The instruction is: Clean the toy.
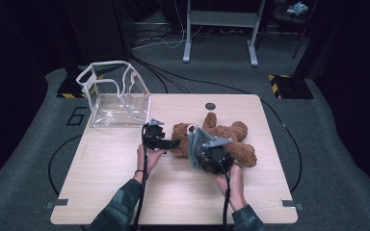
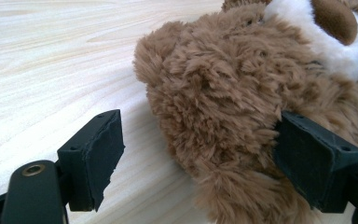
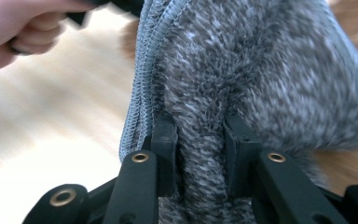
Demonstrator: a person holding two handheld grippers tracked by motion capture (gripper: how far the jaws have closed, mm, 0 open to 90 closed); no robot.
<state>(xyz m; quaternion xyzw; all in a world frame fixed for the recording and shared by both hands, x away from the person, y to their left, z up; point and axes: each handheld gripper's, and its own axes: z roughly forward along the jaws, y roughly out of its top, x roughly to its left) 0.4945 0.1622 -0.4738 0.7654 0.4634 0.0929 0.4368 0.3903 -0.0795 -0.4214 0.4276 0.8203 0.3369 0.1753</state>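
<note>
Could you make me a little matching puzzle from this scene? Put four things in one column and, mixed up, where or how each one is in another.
Things:
1. teddy bear
2. clear plastic bag
3. grey fuzzy cloth
4. left gripper

States:
A. pinched between two black jaws
B. standing open at the table's far left corner
C. jaws apart around brown fur
D. lying on the wooden table

Pairs: 1-D, 2-B, 3-A, 4-C
</note>
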